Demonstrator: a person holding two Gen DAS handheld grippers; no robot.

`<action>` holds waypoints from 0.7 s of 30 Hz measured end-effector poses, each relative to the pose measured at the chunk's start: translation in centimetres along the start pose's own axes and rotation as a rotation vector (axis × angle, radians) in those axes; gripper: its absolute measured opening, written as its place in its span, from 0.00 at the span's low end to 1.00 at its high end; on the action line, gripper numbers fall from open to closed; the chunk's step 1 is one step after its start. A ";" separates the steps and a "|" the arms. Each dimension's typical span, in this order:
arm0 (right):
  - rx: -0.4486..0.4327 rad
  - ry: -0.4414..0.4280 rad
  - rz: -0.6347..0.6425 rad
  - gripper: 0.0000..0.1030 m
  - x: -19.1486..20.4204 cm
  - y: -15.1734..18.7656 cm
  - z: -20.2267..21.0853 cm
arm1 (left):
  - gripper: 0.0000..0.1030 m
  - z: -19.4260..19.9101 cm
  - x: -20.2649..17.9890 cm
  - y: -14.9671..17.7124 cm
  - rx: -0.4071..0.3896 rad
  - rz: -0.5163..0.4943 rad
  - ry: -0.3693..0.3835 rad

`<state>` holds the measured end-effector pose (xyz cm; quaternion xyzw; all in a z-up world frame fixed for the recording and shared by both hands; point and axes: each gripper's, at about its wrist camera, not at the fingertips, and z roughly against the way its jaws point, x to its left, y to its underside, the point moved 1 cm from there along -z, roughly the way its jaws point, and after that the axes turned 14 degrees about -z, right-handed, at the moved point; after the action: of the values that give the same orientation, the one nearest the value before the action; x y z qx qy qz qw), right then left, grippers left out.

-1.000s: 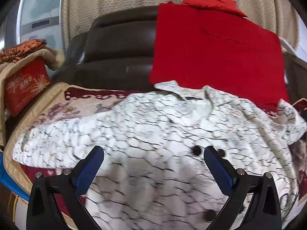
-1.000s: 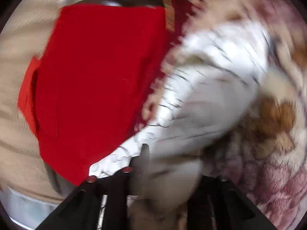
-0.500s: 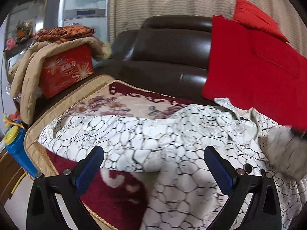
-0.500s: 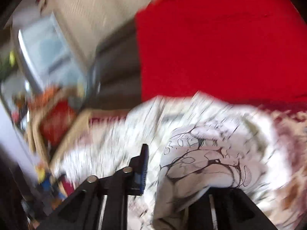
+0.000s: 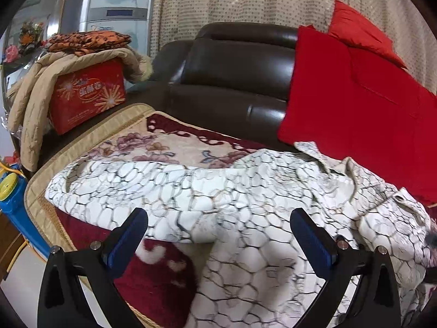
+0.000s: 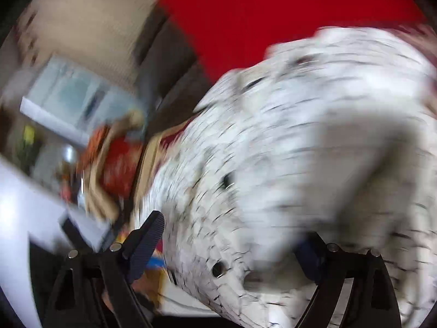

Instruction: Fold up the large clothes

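A large white coat [image 5: 245, 191] with a black crackle pattern and dark buttons lies spread on the floral blanket [image 5: 153, 147] over the sofa seat. My left gripper [image 5: 218, 218] hovers just above the coat's near part, open, with nothing pinched between its blue pads. In the right wrist view everything is blurred by motion. My right gripper [image 6: 232, 232] has its jaws opening, wide apart. A bulge of the coat [image 6: 300, 136] lies between them and covers much of the right finger, while the left finger [image 6: 147, 243] stands free of the cloth.
Red cushions [image 5: 355, 109] lean on the dark leather sofa back [image 5: 232, 82] behind the coat. At the left stand a red box [image 5: 87, 95] under a beige quilted jacket [image 5: 41, 87], and a blue and yellow container [image 5: 11, 191] beyond the blanket's edge.
The right gripper swung from beside the red cushion over the coat with a piece of it, rolled, and its jaws parted. The left gripper shifted left, staying open.
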<state>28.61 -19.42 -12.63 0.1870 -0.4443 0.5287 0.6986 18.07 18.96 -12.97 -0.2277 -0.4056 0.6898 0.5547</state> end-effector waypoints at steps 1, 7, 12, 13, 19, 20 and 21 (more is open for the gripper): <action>-0.044 -0.026 -0.044 0.89 -0.7 -0.9 0.8 | 1.00 0.0 -0.4 0.0 -0.002 -0.012 0.007; -0.146 -0.139 -0.309 0.88 -4.9 -5.0 2.0 | 1.00 -0.4 -1.8 0.0 0.001 -0.067 0.024; -0.194 -0.283 -0.121 0.89 0.6 -4.6 1.8 | 1.00 -1.2 0.5 0.1 0.029 -0.005 0.008; -0.191 -0.307 -0.033 0.89 2.7 -4.0 1.7 | 1.00 -1.3 1.1 0.2 0.036 0.010 0.005; -0.017 -0.313 0.312 0.88 10.2 1.2 -2.4 | 1.00 -1.4 3.9 1.0 0.054 0.041 -0.037; -0.002 -0.293 0.320 0.88 10.3 1.5 -2.7 | 1.00 -1.3 4.2 1.1 0.054 0.042 -0.041; 0.002 -0.277 0.325 0.88 10.3 1.7 -2.9 | 1.00 -1.2 4.5 1.2 0.053 0.046 -0.040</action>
<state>28.79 -10.81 -6.07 0.1843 -0.5598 0.6040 0.5365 17.07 23.56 -14.02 -0.2085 -0.3926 0.7175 0.5363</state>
